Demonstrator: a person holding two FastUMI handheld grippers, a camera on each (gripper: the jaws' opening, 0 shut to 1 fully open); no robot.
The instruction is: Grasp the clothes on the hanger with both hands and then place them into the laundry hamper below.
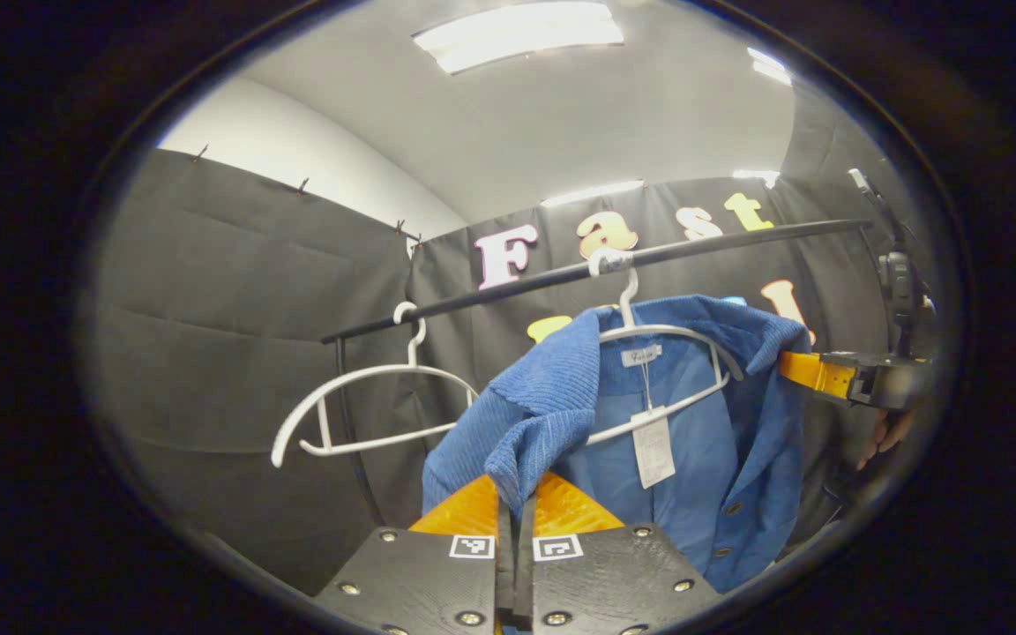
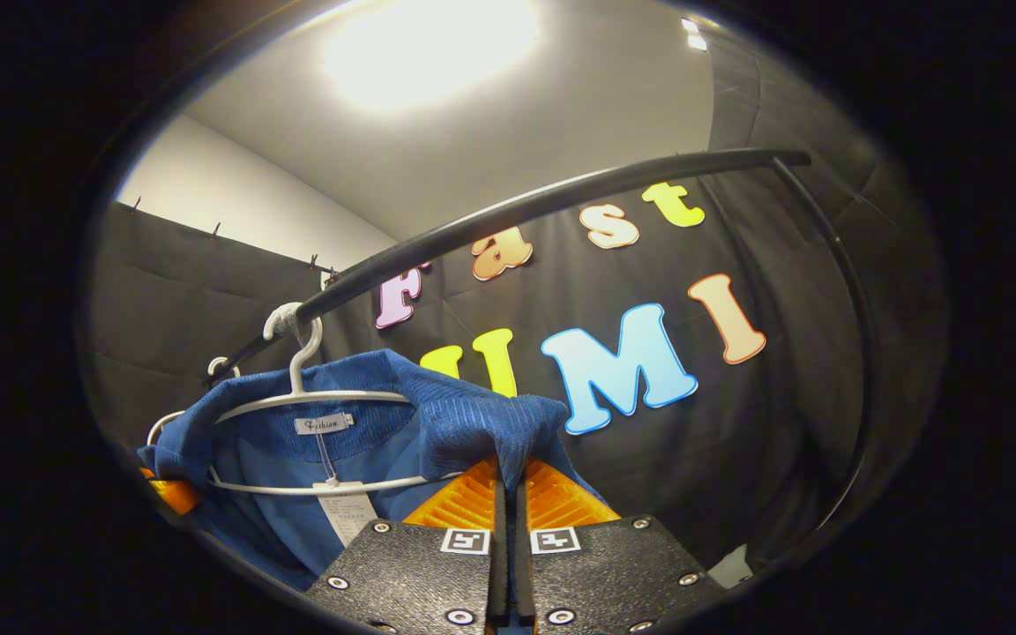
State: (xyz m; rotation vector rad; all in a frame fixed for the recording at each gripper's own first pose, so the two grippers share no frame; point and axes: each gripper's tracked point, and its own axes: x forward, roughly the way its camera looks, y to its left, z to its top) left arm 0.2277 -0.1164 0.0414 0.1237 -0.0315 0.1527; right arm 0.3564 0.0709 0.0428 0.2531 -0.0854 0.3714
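Observation:
A blue ribbed jacket [image 1: 693,459] hangs open on a white hanger [image 1: 649,335] hooked over the black rail [image 1: 737,240]. My left gripper [image 1: 515,494] is shut on the jacket's left shoulder fabric, pinched between its fingers. In the right gripper view, my right gripper [image 2: 513,476] is shut on the other shoulder of the jacket [image 2: 367,441], pulled off the white hanger [image 2: 296,401]. The right gripper [image 1: 803,370] also appears in the left gripper view, at the jacket's far shoulder, with a hand behind it. A paper tag [image 1: 652,448] dangles inside the collar.
An empty white hanger [image 1: 358,414] hangs on the rail to the left of the jacket. The rail's black upright [image 2: 852,353] curves down on the right. Black cloth walls close in behind.

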